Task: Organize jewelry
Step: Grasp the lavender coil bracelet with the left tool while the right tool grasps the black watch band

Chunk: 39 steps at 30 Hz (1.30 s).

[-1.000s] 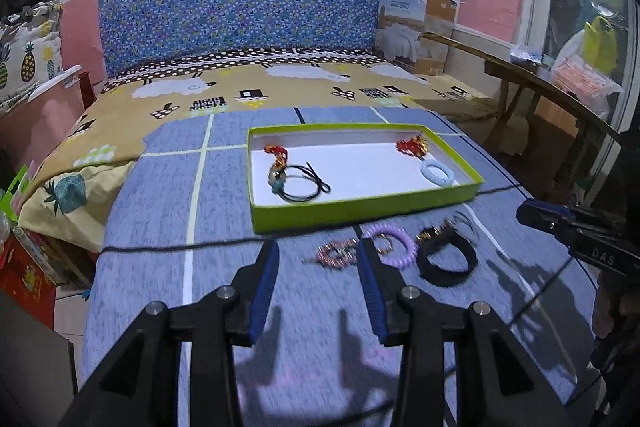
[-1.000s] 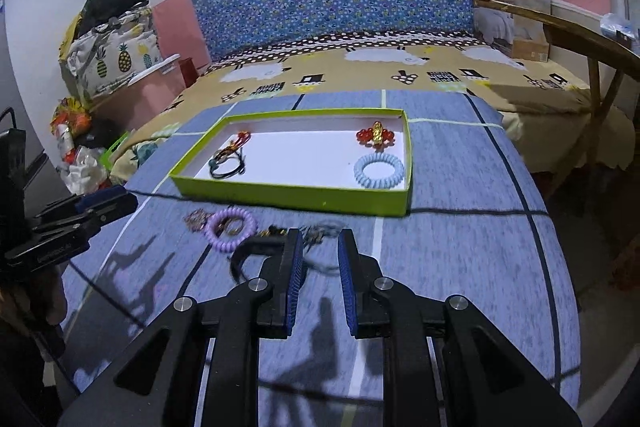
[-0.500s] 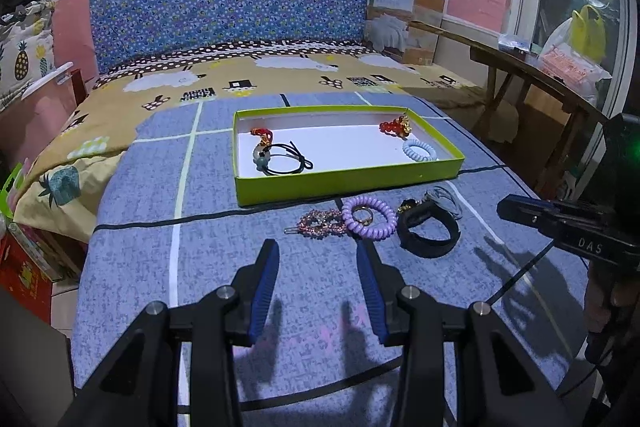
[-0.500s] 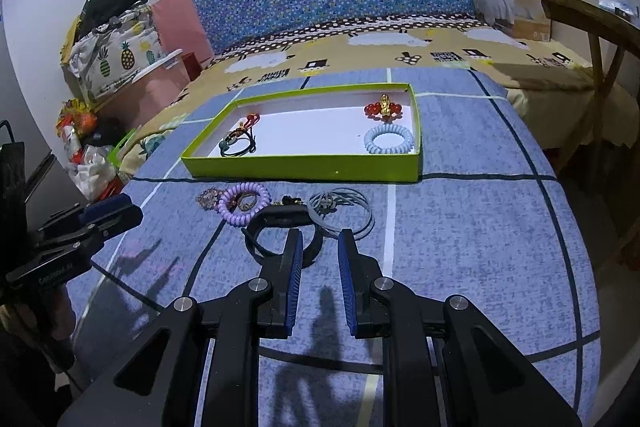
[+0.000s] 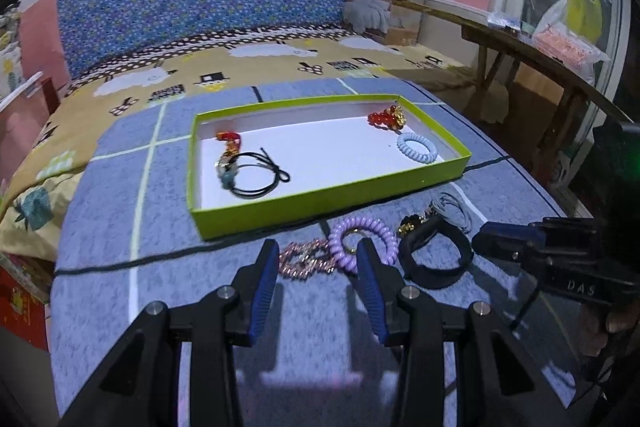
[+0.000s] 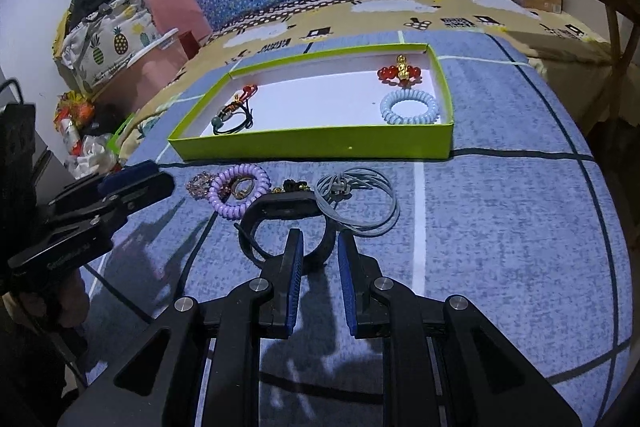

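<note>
"DAS" is showing in pale letters on the right gripper [image 5: 504,247], readable only from the left wrist view. The left gripper [image 5: 316,259] is hanging with jaws wide apart, empty, over the pink beaded piece [image 5: 304,259]. The right gripper's jaws are standing narrowly apart at the black band [image 6: 280,223], not pinching it. Four pieces are lying inside the green tray [image 6: 320,147], and five are lying on the bed [image 6: 500,227] just before it.

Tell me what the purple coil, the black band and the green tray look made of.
Purple coil: probably glossy plastic, smooth ridged spiral with highlights. Black band: likely matte rubber or silicone, since it holds a stiff loop without shine. Green tray: apparently cardboard, with thin folded walls, flat colour and a white inside.
</note>
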Each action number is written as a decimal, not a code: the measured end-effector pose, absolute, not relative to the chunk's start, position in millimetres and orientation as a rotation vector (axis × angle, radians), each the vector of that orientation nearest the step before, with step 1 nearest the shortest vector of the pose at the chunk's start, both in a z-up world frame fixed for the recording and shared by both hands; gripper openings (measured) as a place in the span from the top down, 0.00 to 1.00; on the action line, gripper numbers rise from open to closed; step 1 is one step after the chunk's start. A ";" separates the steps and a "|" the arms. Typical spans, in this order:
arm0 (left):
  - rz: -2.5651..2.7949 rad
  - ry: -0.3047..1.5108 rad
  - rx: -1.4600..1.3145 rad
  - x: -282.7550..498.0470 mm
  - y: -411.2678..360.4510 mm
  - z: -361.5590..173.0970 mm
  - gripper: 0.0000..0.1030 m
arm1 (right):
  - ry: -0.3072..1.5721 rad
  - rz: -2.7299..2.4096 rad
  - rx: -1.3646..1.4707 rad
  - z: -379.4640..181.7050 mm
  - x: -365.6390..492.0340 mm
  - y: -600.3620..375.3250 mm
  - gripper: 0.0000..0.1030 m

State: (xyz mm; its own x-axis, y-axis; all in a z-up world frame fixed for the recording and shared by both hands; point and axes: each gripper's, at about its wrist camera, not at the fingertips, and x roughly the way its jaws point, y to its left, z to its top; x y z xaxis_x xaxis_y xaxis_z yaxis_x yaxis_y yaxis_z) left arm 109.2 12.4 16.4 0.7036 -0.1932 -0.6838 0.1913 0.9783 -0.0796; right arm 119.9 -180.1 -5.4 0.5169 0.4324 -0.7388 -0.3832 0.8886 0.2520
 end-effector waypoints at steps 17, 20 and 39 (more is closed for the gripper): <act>-0.287 0.852 0.150 154.5 -18.8 -11.2 0.74 | 0.957 0.495 0.019 -17.4 134.7 -166.9 0.84; -0.297 0.860 0.174 156.0 -23.0 -12.6 0.75 | 0.956 0.497 0.011 -17.3 133.7 -166.2 0.85; -0.265 0.794 0.096 126.0 -7.7 6.4 0.90 | 0.914 0.501 0.022 -6.8 114.3 -175.8 0.96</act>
State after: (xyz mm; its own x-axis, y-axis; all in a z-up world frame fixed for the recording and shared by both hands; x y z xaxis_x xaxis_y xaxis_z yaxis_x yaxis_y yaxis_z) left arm 126.0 -7.7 6.4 0.6699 -0.1993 -0.7152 0.2708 0.9625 -0.0145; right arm 114.3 -175.8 -6.8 0.5042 0.4242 -0.7522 -0.4056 0.8853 0.2274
